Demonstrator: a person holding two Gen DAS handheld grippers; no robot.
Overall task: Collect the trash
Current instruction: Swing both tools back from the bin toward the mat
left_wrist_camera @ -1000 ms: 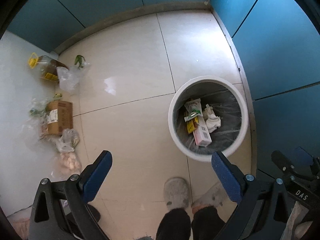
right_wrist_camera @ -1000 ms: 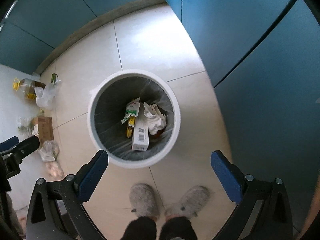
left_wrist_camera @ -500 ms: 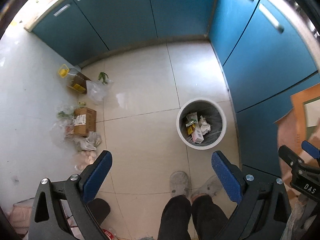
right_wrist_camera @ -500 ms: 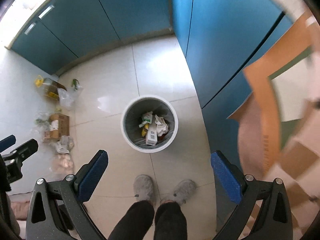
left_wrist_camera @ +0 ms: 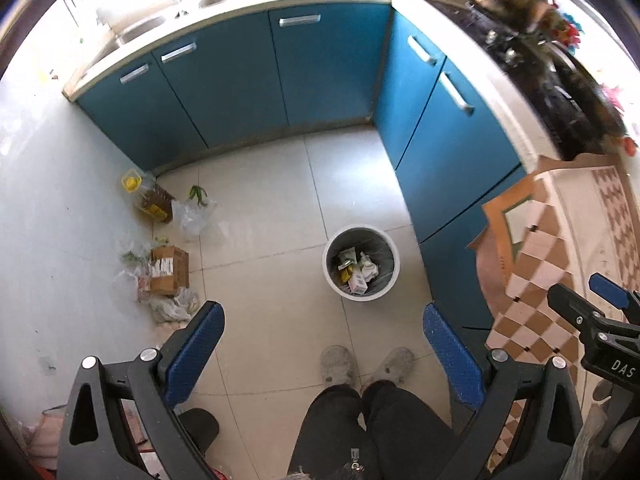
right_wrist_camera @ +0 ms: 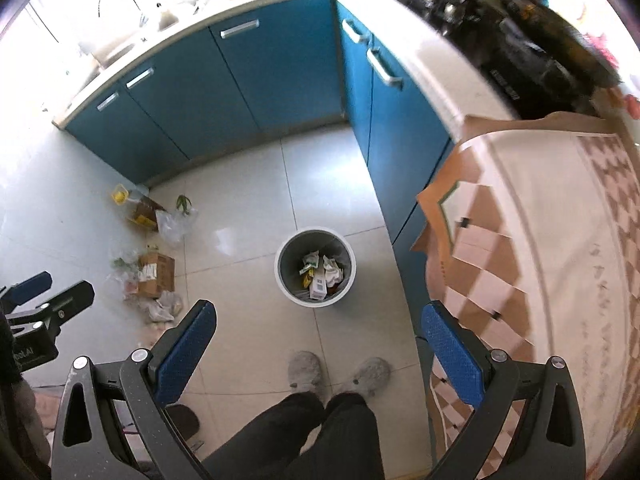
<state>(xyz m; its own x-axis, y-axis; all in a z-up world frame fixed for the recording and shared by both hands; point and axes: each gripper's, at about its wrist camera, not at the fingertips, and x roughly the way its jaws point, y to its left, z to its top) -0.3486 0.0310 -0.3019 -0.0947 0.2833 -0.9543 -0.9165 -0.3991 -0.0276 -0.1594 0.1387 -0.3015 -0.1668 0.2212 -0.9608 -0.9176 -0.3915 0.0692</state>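
A white round trash bin (left_wrist_camera: 390, 276) (right_wrist_camera: 352, 280) with a dark liner stands on the tiled floor far below, holding cartons, wrappers and crumpled paper (left_wrist_camera: 356, 270) (right_wrist_camera: 320, 272). My left gripper (left_wrist_camera: 322, 328) is open and empty, high above the floor. My right gripper (right_wrist_camera: 318, 326) is open and empty at the same height. Each shows at the edge of the other's view, the right in the left wrist view (left_wrist_camera: 600, 320) and the left in the right wrist view (right_wrist_camera: 40, 312).
Against the left wall lie a cardboard box (left_wrist_camera: 168, 270), plastic bags (left_wrist_camera: 194, 216), an oil bottle (left_wrist_camera: 150, 198) and other litter. Blue cabinets (left_wrist_camera: 320, 68) line the back and right. A table with a checked cloth (right_wrist_camera: 540, 260) is at right. The person's feet (left_wrist_camera: 364, 362) stand below.
Both grippers have risen far above the bin, so it looks much smaller. Cabinets, counter and the checked tablecloth have come into view. Both stay open.
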